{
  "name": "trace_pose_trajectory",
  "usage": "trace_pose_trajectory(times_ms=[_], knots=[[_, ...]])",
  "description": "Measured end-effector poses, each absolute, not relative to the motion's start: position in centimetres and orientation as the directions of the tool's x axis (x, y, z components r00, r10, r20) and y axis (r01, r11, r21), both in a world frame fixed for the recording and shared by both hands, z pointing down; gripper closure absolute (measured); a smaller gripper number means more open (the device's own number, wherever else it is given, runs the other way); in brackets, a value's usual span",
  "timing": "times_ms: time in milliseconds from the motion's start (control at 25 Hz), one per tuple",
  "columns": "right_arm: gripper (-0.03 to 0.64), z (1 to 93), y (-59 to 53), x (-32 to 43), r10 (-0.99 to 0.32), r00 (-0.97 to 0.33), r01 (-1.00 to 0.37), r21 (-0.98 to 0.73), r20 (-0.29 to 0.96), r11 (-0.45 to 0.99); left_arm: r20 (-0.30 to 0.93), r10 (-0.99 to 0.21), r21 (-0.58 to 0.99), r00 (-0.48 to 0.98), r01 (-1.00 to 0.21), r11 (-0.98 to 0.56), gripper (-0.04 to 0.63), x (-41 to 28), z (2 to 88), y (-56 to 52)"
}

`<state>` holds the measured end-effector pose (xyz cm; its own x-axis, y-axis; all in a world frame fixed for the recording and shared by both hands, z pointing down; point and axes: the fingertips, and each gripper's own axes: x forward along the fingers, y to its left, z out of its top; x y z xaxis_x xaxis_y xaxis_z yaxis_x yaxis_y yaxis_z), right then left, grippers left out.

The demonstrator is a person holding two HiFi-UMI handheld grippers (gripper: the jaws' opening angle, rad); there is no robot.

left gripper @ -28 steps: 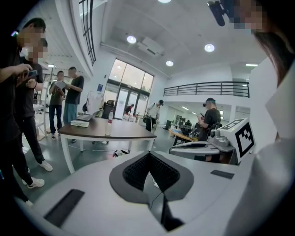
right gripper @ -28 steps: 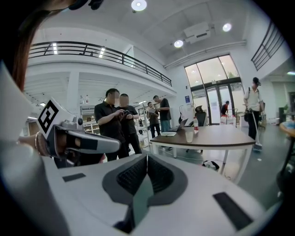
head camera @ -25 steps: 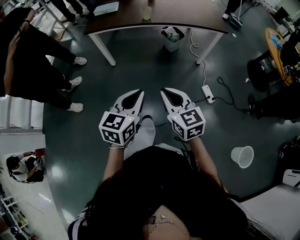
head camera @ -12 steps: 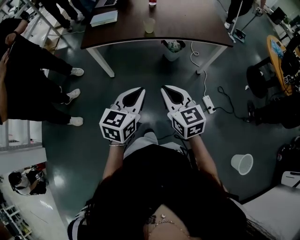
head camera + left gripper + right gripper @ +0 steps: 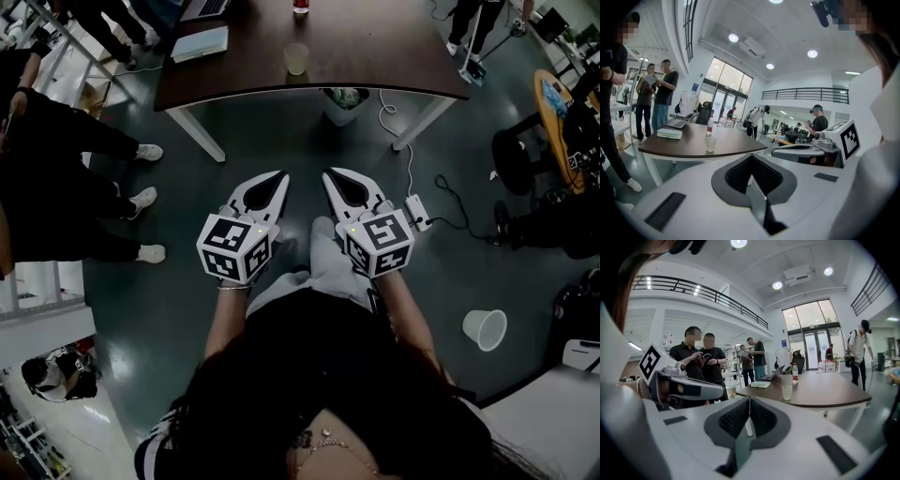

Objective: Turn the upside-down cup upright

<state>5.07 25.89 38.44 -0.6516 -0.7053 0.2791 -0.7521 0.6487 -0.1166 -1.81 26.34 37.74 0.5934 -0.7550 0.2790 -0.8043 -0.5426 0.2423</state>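
Note:
A pale translucent cup stands on the dark brown table ahead of me, near its front edge. It also shows in the left gripper view, cup, and in the right gripper view, cup; it is too small to tell which way up it stands. My left gripper and right gripper are held side by side over the floor, well short of the table. Both are shut with nothing between the jaws, left gripper, right gripper.
On the table lie a book, a laptop and a bottle. A waste bin stands under it. A power strip with cables and a white bin are on the floor at right. People stand at left.
The table and cup have slid down the head view and look nearer. Both grippers, still shut and side by side, have been carried forward towards the table.

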Motion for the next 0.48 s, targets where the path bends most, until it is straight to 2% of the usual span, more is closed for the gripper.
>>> trace_pose_trajectory(times_ms=[480], knots=[[0.6,39.9,13.5,4.3,-0.69,-0.671,-0.736,-0.138,0.269,0.662,0.304,-0.764,0.251,0.569,-0.821,-0.512,0.592,-2.5,39.7,15.0]])
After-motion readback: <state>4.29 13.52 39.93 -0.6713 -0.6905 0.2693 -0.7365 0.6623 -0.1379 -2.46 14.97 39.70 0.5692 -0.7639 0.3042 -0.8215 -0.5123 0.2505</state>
